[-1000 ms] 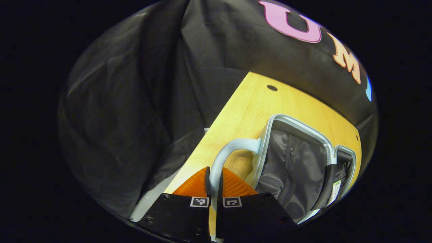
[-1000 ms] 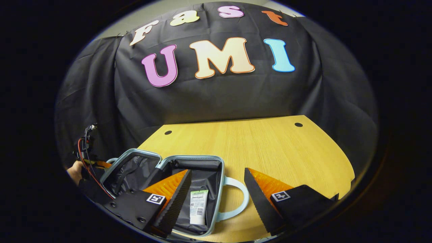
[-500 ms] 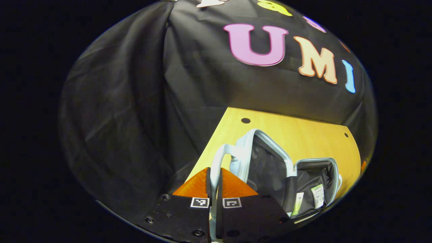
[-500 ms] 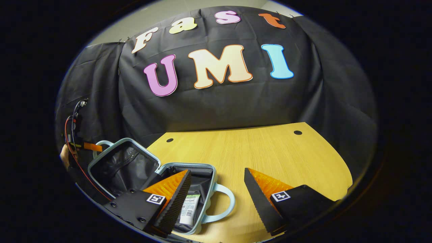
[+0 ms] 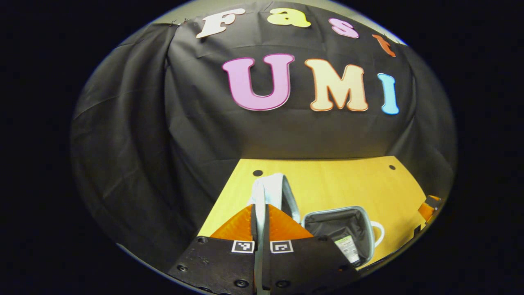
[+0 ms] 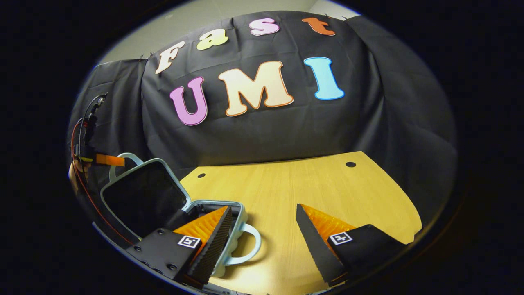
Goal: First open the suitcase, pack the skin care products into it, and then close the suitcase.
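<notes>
- Since the lid's handle point(image 5: 268, 184) is pinched between the orange fingers point(image 5: 282, 224) of the left gripper point(image 5: 260, 223) in the left gripper view, that claw is judged clenched on it, with the lid point(image 5: 291, 200) seen edge-on, raised above the table point(image 5: 339, 184).
- To the right and nearer, the open lower shell of the suitcase point(image 5: 360, 217) is seen, with a skin care tube point(image 5: 348, 248) lying inside; packing is judged done, at least in part, and closing is under way.
- In the right gripper view, the right gripper point(image 6: 262, 231) is held released, its fingers spread wide over the table point(image 6: 327, 192), grasping nothing.
- At the near left the lid point(image 6: 143, 196) is seen tilted over the shell point(image 6: 235, 205), not yet shut; lowering it fully is what is left.
</notes>
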